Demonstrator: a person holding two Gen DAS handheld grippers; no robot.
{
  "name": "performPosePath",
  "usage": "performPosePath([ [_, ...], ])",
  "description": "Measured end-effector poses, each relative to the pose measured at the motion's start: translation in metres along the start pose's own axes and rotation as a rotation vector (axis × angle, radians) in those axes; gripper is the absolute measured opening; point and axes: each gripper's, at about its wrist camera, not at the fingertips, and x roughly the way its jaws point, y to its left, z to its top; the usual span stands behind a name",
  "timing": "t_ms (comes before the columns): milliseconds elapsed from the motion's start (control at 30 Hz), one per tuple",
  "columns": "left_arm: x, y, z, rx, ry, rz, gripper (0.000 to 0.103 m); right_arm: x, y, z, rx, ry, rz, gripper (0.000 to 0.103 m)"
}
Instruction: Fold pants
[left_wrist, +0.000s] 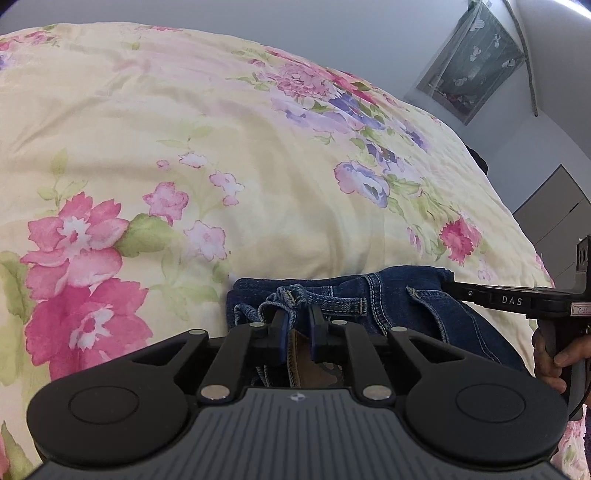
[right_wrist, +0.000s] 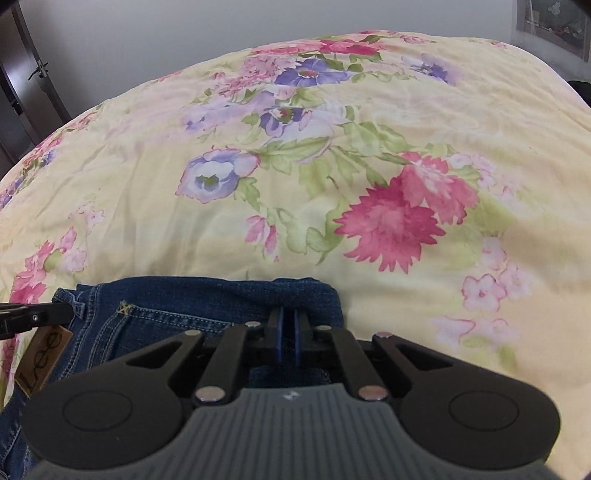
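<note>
Jeans (right_wrist: 207, 306) bunched at near edge of bed (right_wrist: 332, 184), left hand-held gripper (left_wrist: 297, 319) part-closed on frayed denim, right hand-held gripper (right_wrist: 289, 321) pinched nearly closed on fold edge: prob. lift both evenly, keep edges aligned w/ tension.

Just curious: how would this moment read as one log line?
left gripper: shut on jeans | right gripper: shut on jeans | bedspread beneath
</note>
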Motion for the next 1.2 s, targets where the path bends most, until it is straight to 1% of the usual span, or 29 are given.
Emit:
performPosePath([
  [100, -0.011, -0.003, 0.003, -0.039, 0.006, 0.016, 0.021, -0.011, 0.006, 0.003, -0.003, -0.003, -0.022, 0.000],
  [133, -0.018, -0.007, 0.003, -0.033, -0.002, 0.033, 0.022, -0.018, 0.007, 0.003, -0.001, -0.015, -0.023, 0.000],
  [200, -0.036, -0.021, -0.002, 0.016, -0.034, 0.078, 0.022, -0.042, 0.007, -0.004, 0.004, -0.046, -0.023, 0.002],
  [233, -0.047, -0.029, -0.006, 0.049, -0.052, 0.097, 0.022, -0.053, 0.007, -0.009, 0.000, -0.050, -0.024, 0.006],
  [267, -0.056, -0.034, -0.011, 0.066, -0.066, 0.091, 0.021, -0.065, 0.006, -0.015, -0.007, -0.051, -0.016, 0.006],
  [300, -0.067, -0.041, -0.017, 0.076, -0.072, 0.069, 0.021, -0.075, 0.007, -0.022, -0.016, -0.053, -0.006, 0.006],
  [367, -0.081, -0.050, -0.030, 0.092, -0.062, 0.051, 0.021, -0.099, 0.009, -0.042, -0.034, -0.055, 0.005, 0.006],
  [467, -0.093, -0.064, -0.053, 0.152, -0.035, 0.058, 0.016, -0.125, 0.009, -0.073, -0.026, -0.057, 0.034, 0.006],
  [533, -0.093, -0.068, -0.068, 0.181, -0.018, 0.075, 0.012, -0.136, 0.011, -0.093, -0.015, -0.058, 0.034, 0.006],
  [633, -0.082, -0.060, -0.086, 0.151, 0.034, 0.100, 0.007, -0.142, 0.018, -0.122, -0.003, -0.069, 0.005, 0.006],
  [700, -0.075, -0.053, -0.095, 0.126, 0.048, 0.111, 0.007, -0.141, 0.019, -0.138, 0.026, -0.059, 0.003, 0.006],
  [767, -0.071, -0.051, -0.102, 0.134, 0.055, 0.123, 0.007, -0.136, 0.017, -0.153, 0.043, -0.059, -0.012, 0.006],
  [867, -0.070, -0.051, -0.104, 0.128, 0.059, 0.138, 0.007, -0.136, 0.014, -0.171, 0.083, -0.056, -0.015, 0.006],
  [967, -0.069, -0.051, -0.103, 0.122, 0.069, 0.144, 0.007, -0.162, 0.009, -0.179, 0.114, -0.090, -0.012, 0.006],
  [1000, -0.069, -0.051, -0.104, 0.122, 0.068, 0.145, 0.007, -0.172, 0.007, -0.184, 0.126, -0.109, -0.021, 0.008],
  [1033, -0.069, -0.051, -0.104, 0.123, 0.067, 0.147, 0.007, -0.182, 0.004, -0.190, 0.131, -0.123, -0.049, 0.013],
  [1067, -0.069, -0.052, -0.105, 0.125, 0.066, 0.149, 0.007, -0.188, 0.003, -0.195, 0.131, -0.124, -0.080, 0.015],
  [1100, -0.069, -0.052, -0.105, 0.127, 0.064, 0.151, 0.007, -0.193, 0.003, -0.202, 0.131, -0.113, -0.108, 0.015],
  [1200, -0.068, -0.053, -0.105, 0.133, 0.065, 0.155, 0.007, -0.196, 0.006, -0.221, 0.127, -0.079, -0.121, 0.015],
])
